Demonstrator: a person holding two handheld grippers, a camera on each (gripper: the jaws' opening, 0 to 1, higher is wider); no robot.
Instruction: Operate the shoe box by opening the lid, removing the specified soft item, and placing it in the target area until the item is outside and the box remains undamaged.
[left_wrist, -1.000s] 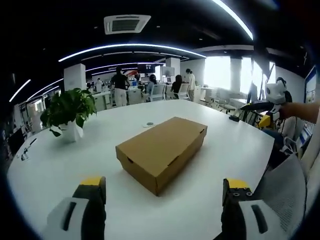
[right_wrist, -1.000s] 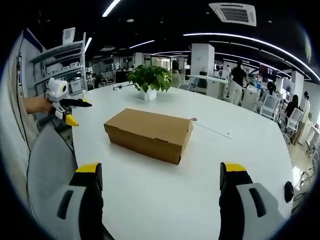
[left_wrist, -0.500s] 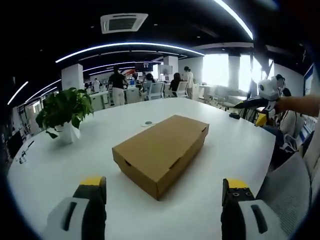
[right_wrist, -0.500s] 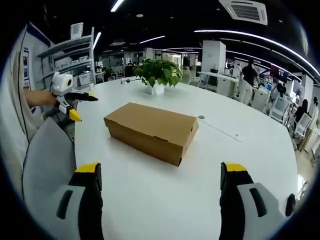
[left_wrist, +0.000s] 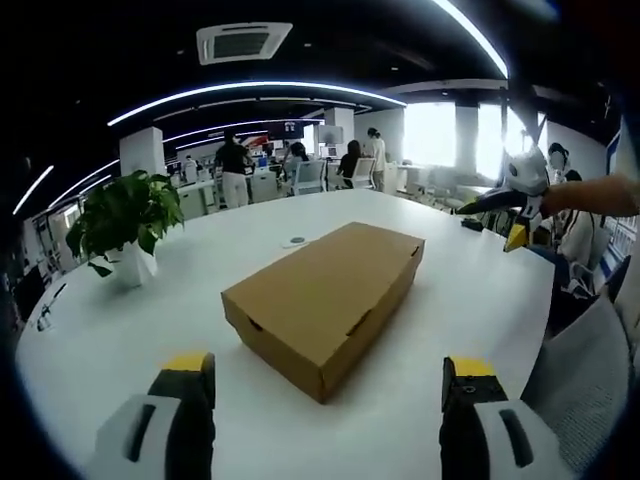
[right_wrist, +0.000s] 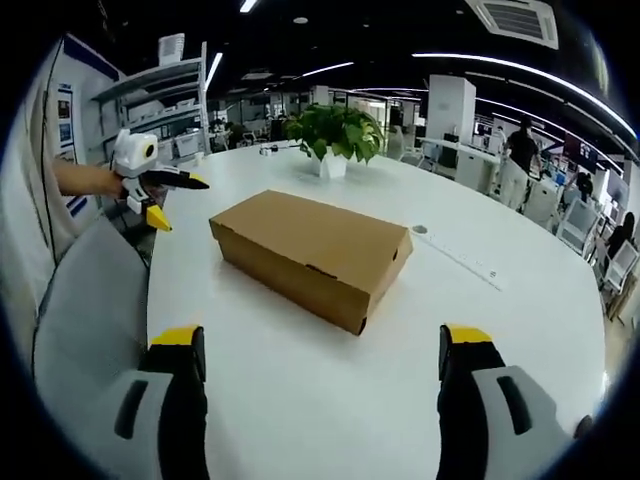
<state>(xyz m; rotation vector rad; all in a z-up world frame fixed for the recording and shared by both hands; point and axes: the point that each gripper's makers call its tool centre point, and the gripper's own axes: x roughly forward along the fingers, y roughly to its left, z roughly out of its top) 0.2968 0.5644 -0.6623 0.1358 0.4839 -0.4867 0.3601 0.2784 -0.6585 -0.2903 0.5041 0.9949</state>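
Matt cardboard shoe box (left_wrist: 325, 300), glossy white table (left_wrist: 130, 330)

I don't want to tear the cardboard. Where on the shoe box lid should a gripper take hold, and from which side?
Probably the lid's front lip on the long side of the shoe box facing the right gripper, between the two small notches; the lid overlaps the base there, giving an edge to pinch and lift. Both grippers are open and clear of the box.

- You have brought both grippers closer to the box (left_wrist: 325, 300); it looks bigger in both views now.
- The box itself is not moved.
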